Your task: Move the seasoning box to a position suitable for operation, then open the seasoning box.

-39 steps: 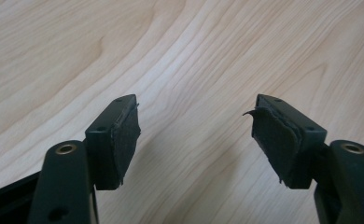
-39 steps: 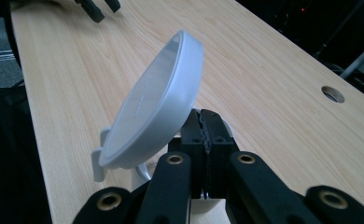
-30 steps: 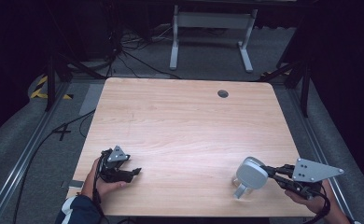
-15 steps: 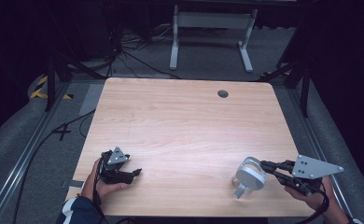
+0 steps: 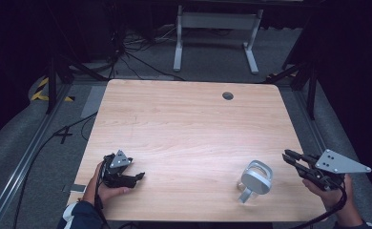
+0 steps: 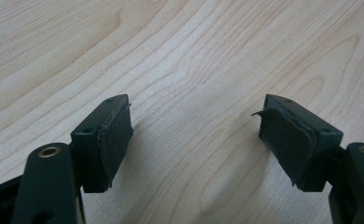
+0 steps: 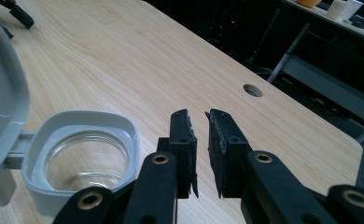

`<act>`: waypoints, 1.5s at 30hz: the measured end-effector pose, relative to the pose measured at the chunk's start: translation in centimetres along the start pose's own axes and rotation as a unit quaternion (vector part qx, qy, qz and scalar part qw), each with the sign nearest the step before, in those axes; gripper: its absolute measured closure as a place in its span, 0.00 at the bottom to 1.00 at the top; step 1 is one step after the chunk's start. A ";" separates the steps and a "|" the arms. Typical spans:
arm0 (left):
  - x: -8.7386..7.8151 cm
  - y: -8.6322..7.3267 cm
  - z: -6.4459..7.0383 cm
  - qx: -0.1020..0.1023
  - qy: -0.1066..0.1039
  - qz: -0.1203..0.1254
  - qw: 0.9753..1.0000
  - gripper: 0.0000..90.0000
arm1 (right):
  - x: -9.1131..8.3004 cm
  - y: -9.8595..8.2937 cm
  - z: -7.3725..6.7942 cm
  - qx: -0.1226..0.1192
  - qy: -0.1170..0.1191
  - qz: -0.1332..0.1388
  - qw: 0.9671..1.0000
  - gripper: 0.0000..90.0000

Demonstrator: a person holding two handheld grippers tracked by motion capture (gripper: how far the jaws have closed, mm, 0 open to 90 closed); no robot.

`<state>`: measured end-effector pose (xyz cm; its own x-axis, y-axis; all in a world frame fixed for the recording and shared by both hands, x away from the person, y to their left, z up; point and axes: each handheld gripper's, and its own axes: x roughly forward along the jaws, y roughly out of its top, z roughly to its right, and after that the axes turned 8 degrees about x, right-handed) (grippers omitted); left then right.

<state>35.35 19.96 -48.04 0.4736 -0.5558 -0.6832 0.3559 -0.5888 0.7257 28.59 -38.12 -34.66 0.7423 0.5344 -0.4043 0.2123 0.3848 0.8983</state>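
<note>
Pale wood worktop (image 5: pixel 189 129), round cable hole (image 5: pixel 228 96) near far edge right of centre. Left claw (image 5: pixel 137 177) at near left of worktop, gripped by left hand (image 5: pixel 105 188), grey plate on top, jaws pointing right. In left gripper view, left claw (image 6: pixel 196 140) spread wide, worn black pads (image 6: pixel 117 140) apart over bare wood, nothing between. Clear glass jar (image 5: pixel 255 180) with grey rim at near right of worktop, hinged grey lid flipped open. Right claw (image 5: pixel 289 157) just right of jar, off the right edge of worktop, held by right hand (image 5: pixel 334 198), grey plate on top, jaws aimed left toward jar, apart from it. In right gripper view, right claw (image 7: pixel 199 119) narrow, jaws nearly together with a thin gap, gripping nothing. Same view: jar (image 7: pixel 84 161) just left of the jaws, mouth open, glass inside visible, lid (image 7: pixel 3 102) standing up at far left of frame; hole (image 7: pixel 252 90) beyond the jaws. Beyond the worktop: dark floor, cables (image 5: pixel 136 52), grey metal stand (image 5: pixel 217 21) at far centre. Yellow-black tape (image 5: pixel 43 90) on floor at left.
</note>
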 end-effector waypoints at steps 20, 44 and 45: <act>0.2 0.1 0.1 -0.002 0.000 0.000 1.000 0.26 | 2.3 -4.5 3.5 0.044 -0.037 -0.087 0.995 0.83; 0.1 0.2 0.0 0.003 0.001 -0.003 1.000 0.26 | 6.7 -10.9 6.1 0.164 -0.073 -0.170 0.969 0.28; 0.1 0.2 0.0 0.003 0.001 -0.003 1.000 0.26 | 6.7 -11.0 6.2 0.169 -0.071 -0.167 0.969 0.28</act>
<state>35.47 19.79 -48.03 0.4735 -0.5510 -0.6871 0.3537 -0.5955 0.7213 35.20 -43.42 -46.21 0.6708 0.3049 -0.6761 0.6340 0.2373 0.7360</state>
